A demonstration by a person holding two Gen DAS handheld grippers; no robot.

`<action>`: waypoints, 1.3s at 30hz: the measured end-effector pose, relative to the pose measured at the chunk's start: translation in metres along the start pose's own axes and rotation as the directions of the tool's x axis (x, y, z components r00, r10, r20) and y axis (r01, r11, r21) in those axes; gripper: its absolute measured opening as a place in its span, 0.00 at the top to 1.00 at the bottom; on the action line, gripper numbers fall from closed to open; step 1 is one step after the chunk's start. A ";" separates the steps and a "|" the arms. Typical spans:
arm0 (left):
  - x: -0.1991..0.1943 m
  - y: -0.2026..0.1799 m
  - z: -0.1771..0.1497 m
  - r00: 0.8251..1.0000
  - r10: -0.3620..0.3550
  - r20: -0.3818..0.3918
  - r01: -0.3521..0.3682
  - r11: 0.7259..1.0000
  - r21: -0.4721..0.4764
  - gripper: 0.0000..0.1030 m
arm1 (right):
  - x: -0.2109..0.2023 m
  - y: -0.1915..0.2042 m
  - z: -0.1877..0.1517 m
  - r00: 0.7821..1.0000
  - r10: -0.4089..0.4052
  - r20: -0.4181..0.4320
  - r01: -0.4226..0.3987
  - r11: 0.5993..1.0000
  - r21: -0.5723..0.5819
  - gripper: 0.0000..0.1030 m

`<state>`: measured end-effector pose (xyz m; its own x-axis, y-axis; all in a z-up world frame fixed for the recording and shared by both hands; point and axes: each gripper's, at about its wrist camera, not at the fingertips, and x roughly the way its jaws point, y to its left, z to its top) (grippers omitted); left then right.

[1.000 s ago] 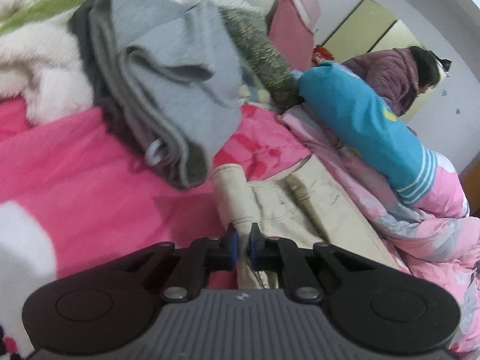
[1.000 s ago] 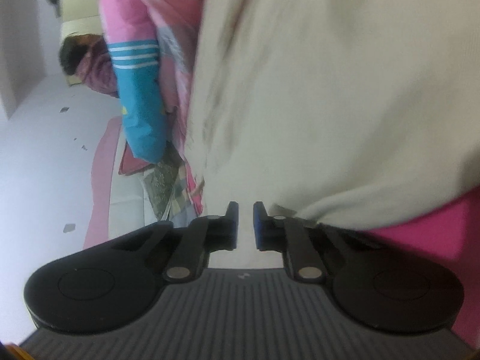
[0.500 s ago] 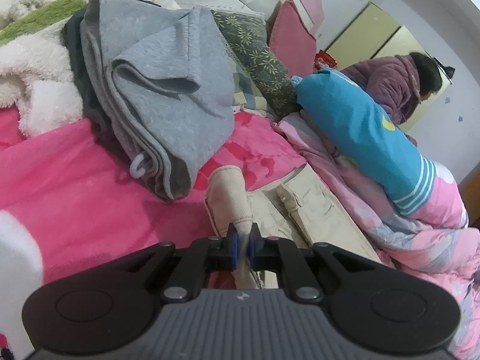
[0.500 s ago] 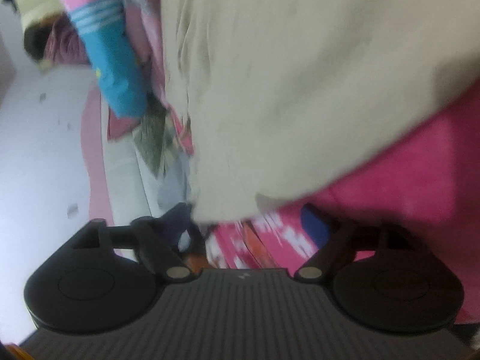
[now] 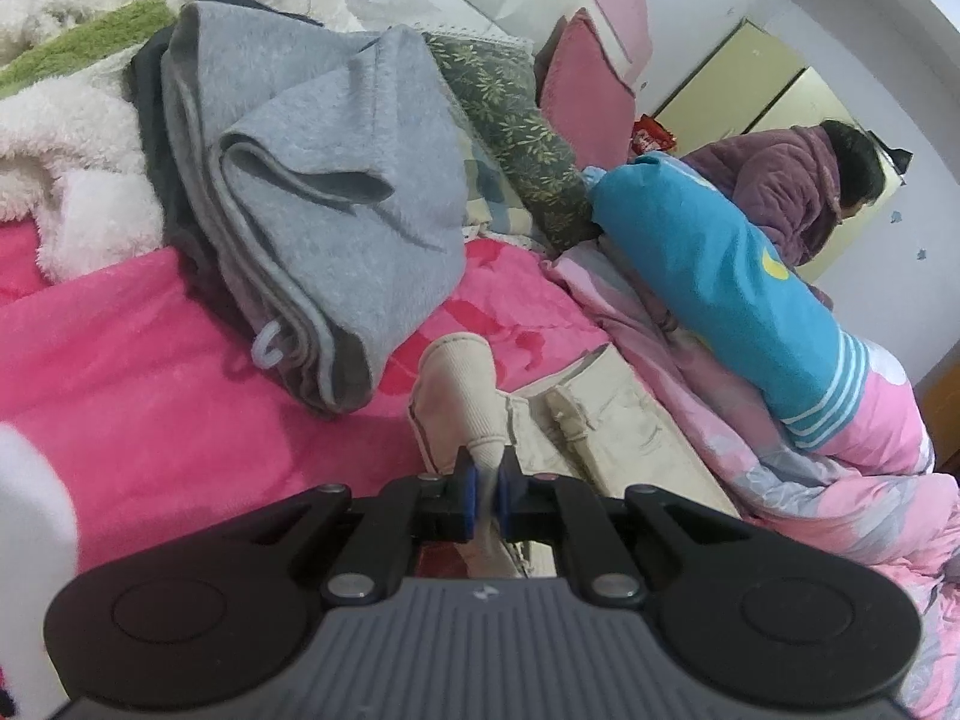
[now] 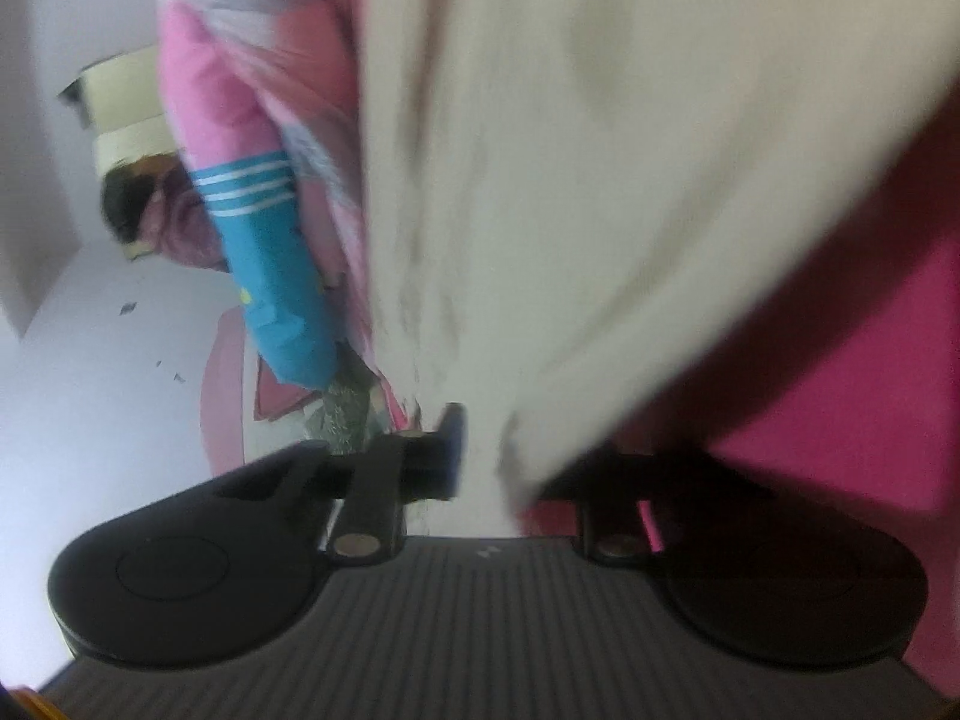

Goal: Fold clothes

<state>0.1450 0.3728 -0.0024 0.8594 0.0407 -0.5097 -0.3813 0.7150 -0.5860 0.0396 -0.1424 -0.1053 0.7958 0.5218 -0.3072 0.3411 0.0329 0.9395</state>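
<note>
Beige trousers (image 5: 606, 420) lie on a pink blanket (image 5: 138, 360). My left gripper (image 5: 487, 483) is shut on the ribbed cuff (image 5: 462, 396) of one trouser leg and holds it lifted. In the right wrist view the beige trouser fabric (image 6: 600, 150) fills most of the blurred frame. My right gripper (image 6: 510, 450) has the cloth hanging between its jaws. Its left fingertip (image 6: 450, 438) shows; the right one is hidden under the cloth. The jaws stand narrowly apart around the fabric edge.
A folded grey garment (image 5: 324, 204) lies on the blanket behind the trousers. A white fleece (image 5: 66, 138) is at far left. A blue and pink quilt (image 5: 750, 300) and pillows (image 5: 516, 120) are at right. A person in purple (image 5: 804, 180) sits at the back.
My right gripper opened half a second ago and has closed in again around the trouser edge. My left gripper has lifted the cuff a little higher.
</note>
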 end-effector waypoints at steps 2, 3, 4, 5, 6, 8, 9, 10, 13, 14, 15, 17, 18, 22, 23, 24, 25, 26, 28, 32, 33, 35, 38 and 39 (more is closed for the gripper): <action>-0.003 -0.006 0.001 1.000 -0.022 0.017 0.022 1.000 0.013 0.93 | 0.000 0.016 0.007 0.999 0.021 0.029 -0.018 0.996 -0.091 0.92; -0.004 -0.010 0.002 0.999 -0.032 0.027 0.031 0.999 0.022 0.93 | -0.001 0.024 0.011 0.999 0.032 0.039 -0.026 0.990 -0.137 0.92; -0.004 -0.015 0.003 0.999 -0.038 0.036 0.037 0.999 0.029 0.93 | -0.003 0.033 0.015 0.998 0.044 0.045 -0.035 0.982 -0.186 0.93; -0.003 -0.021 0.003 0.998 -0.041 0.042 0.040 0.999 0.035 0.93 | -0.002 0.042 0.020 0.997 0.054 0.052 -0.041 0.973 -0.229 0.93; -0.001 -0.027 0.004 0.998 -0.043 0.046 0.041 0.998 0.040 0.93 | 0.002 0.052 0.026 0.996 0.062 0.062 -0.043 0.964 -0.264 0.93; 0.006 -0.040 0.006 0.998 -0.041 0.052 0.038 0.998 0.048 0.93 | 0.009 0.071 0.039 0.994 0.077 0.079 -0.047 0.942 -0.333 0.93; 0.011 -0.047 0.007 0.998 -0.038 0.054 0.035 0.998 0.053 0.93 | 0.014 0.080 0.046 0.992 0.087 0.087 -0.050 0.933 -0.355 0.93; 0.017 -0.056 0.009 0.998 -0.035 0.055 0.032 0.998 0.059 0.93 | 0.021 0.087 0.056 0.991 0.096 0.093 -0.057 0.932 -0.358 0.93; 0.040 -0.083 0.016 0.997 -0.035 0.065 0.030 0.997 0.077 0.93 | 0.041 0.106 0.086 0.987 0.119 0.110 -0.072 0.929 -0.362 0.93; 0.050 -0.093 0.017 0.997 -0.036 0.069 0.031 0.996 0.082 0.93 | 0.048 0.112 0.096 0.985 0.126 0.118 -0.074 0.927 -0.367 0.93; 0.060 -0.102 0.019 0.997 -0.037 0.070 0.031 0.996 0.086 0.93 | 0.055 0.118 0.105 0.983 0.131 0.126 -0.075 0.924 -0.375 0.93; 0.084 -0.121 0.021 0.997 -0.030 0.070 0.022 0.994 0.106 0.93 | 0.071 0.131 0.126 0.980 0.142 0.139 -0.077 0.917 -0.392 0.93; 0.097 -0.131 0.022 0.997 -0.024 0.069 0.016 0.993 0.118 0.93 | 0.080 0.136 0.138 0.979 0.144 0.145 -0.076 0.915 -0.397 0.93; 0.155 -0.164 0.023 0.999 0.006 0.052 -0.014 0.987 0.162 0.93 | 0.113 0.137 0.184 0.975 0.134 0.176 -0.060 0.926 -0.374 0.93; 0.169 -0.170 0.022 0.999 0.016 0.045 -0.023 0.984 0.176 0.93 | 0.123 0.137 0.194 0.972 0.137 0.189 -0.059 0.929 -0.366 0.94; 0.181 -0.174 0.020 0.999 0.027 0.038 -0.034 0.981 0.193 0.93 | 0.132 0.136 0.205 0.969 0.141 0.203 -0.060 0.930 -0.362 0.94; 0.193 -0.177 0.016 0.999 0.040 0.030 -0.045 0.976 0.212 0.93 | 0.139 0.136 0.215 0.965 0.142 0.219 -0.056 0.933 -0.357 0.94; 0.206 -0.181 0.012 0.998 0.052 0.022 -0.056 0.971 0.231 0.93 | 0.145 0.134 0.225 0.963 0.144 0.228 -0.056 0.934 -0.353 0.94; 0.227 -0.183 0.003 0.997 0.075 0.017 -0.077 0.962 0.263 0.93 | 0.158 0.130 0.244 0.960 0.137 0.242 -0.046 0.937 -0.346 0.94; 0.254 -0.168 -0.003 0.997 0.072 -0.042 -0.061 0.974 0.218 0.86 | 0.172 0.110 0.264 0.964 0.101 0.247 -0.014 0.943 -0.333 0.94; 0.256 -0.162 -0.003 0.997 0.059 -0.057 -0.047 0.981 0.190 0.81 | 0.174 0.106 0.266 0.966 0.091 0.242 -0.006 0.944 -0.330 0.93; 0.253 -0.152 0.001 0.997 0.007 -0.077 0.004 0.991 0.134 0.68 | 0.176 0.100 0.268 0.970 0.078 0.232 0.002 0.946 -0.323 0.92; 0.232 -0.145 0.013 0.998 -0.033 -0.057 0.039 0.994 0.101 0.31 | 0.170 0.099 0.267 0.972 0.080 0.219 -0.003 0.944 -0.331 0.90; 0.222 -0.144 0.017 0.999 -0.038 -0.039 0.041 0.994 0.100 0.25 | 0.167 0.102 0.265 0.974 0.091 0.207 -0.016 0.941 -0.338 0.89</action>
<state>0.3962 0.2904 -0.0201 0.8591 -0.0139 -0.5117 -0.3096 0.7820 -0.5410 0.3397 -0.2778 -0.1008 0.9096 0.3350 -0.2456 0.1395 0.3104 0.9403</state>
